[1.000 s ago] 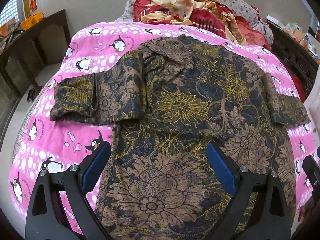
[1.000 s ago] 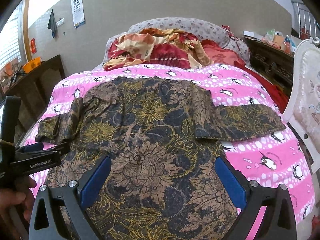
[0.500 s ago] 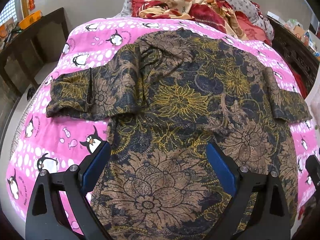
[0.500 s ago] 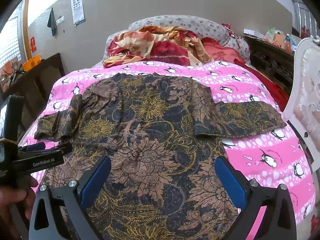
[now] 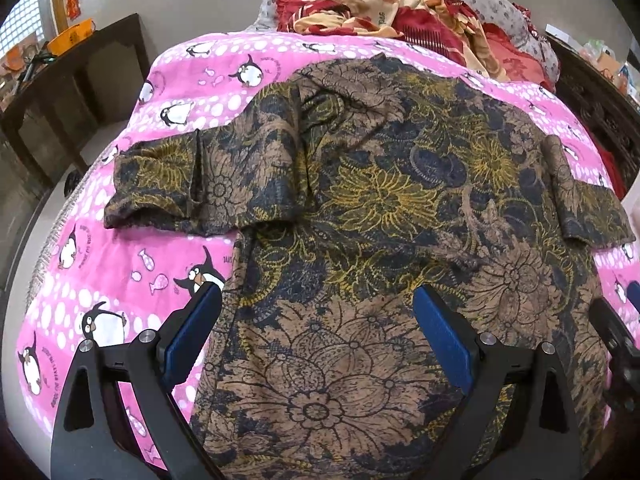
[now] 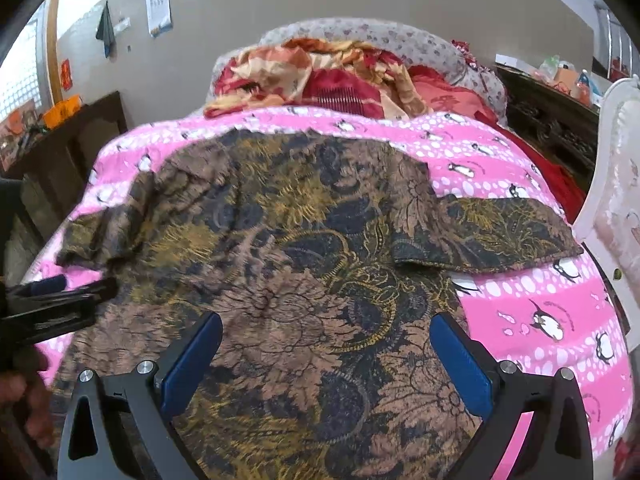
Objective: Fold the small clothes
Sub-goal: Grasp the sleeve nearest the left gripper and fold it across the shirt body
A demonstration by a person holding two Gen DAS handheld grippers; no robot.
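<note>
A brown, navy and gold floral shirt (image 5: 380, 208) (image 6: 304, 264) lies spread flat on a pink penguin blanket (image 5: 120, 272) (image 6: 532, 308), both short sleeves out to the sides. My left gripper (image 5: 318, 316) hovers open over the shirt's lower left part, its left finger above the shirt's side edge. My right gripper (image 6: 326, 344) is open above the lower right part of the shirt, nothing between its blue pads. The left sleeve (image 5: 168, 184) is creased; the right sleeve (image 6: 492, 236) lies flat. Each gripper shows at the edge of the other's view.
A heap of red and cream bedding (image 5: 384, 8) (image 6: 320, 76) and a grey pillow sit at the bed's head. Dark wooden furniture (image 5: 60, 92) stands left, a carved dark cabinet (image 6: 548, 120) right. A white padded chair (image 6: 616, 208) is close on the right. A hand (image 6: 28, 404) holds the left tool.
Both grippers have moved forward and lower over the shirt, which now looks larger. The shirt has not moved and both grippers stay open.
</note>
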